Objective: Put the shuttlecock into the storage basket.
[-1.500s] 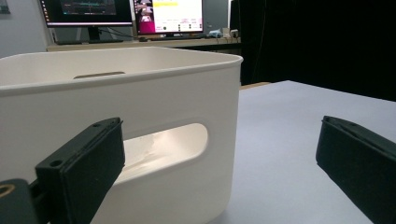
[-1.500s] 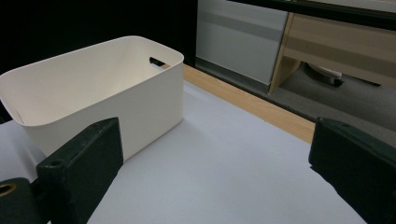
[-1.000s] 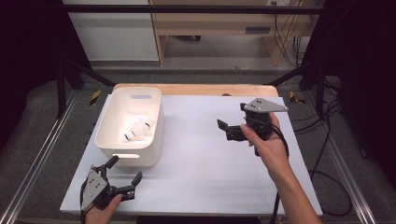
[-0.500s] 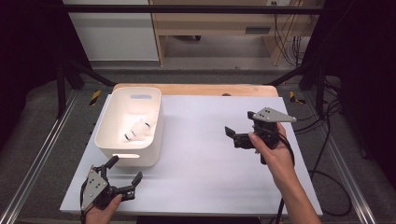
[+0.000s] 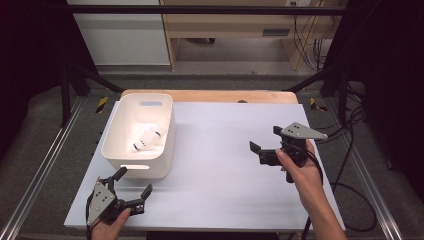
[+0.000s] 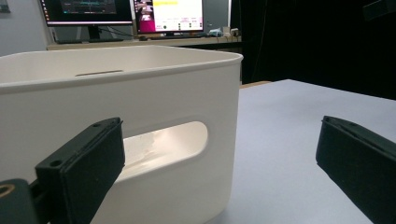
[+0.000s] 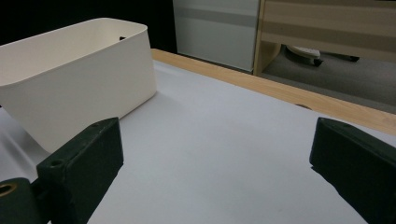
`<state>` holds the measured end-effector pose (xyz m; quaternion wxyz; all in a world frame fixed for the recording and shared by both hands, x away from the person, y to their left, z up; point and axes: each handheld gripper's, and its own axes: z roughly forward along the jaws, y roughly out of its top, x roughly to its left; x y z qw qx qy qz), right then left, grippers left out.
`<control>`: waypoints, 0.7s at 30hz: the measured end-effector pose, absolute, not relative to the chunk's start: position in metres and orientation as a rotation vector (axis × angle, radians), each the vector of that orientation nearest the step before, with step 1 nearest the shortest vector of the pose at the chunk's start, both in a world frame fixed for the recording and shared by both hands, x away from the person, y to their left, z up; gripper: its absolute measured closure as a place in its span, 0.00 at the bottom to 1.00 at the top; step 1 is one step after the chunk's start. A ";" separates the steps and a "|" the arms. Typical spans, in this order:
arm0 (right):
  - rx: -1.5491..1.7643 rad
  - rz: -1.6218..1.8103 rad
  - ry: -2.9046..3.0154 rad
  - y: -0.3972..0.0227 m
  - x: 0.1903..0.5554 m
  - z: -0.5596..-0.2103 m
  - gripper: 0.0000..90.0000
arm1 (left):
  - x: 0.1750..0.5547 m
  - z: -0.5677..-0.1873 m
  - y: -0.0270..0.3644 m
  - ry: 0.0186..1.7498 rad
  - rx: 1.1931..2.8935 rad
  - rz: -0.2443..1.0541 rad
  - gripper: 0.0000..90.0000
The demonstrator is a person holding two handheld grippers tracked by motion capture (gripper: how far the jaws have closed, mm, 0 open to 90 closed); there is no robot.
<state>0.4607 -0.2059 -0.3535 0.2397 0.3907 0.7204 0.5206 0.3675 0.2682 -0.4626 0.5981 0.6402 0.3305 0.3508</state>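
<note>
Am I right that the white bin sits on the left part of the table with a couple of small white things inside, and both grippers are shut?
Not quite. The white bin does sit on the left part of the table with small white things inside, but the left gripper and right gripper are both open, fingers apart and holding nothing. Each gripper view shows it, and the high view too.

Bright overhead light glares off the white table (image 5: 220, 165), surroundings dark; close-up jaws look soft and blurred.
</note>
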 end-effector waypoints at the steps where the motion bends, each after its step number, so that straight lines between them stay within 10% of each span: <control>1: 1.069 1.426 1.970 -0.207 0.460 -0.355 0.04 | 0.368 -0.463 0.268 0.766 1.486 0.814 0.01; 21: 1.134 1.400 1.898 -0.247 0.436 -0.384 0.04 | 0.367 -0.463 0.270 0.775 1.480 0.821 0.01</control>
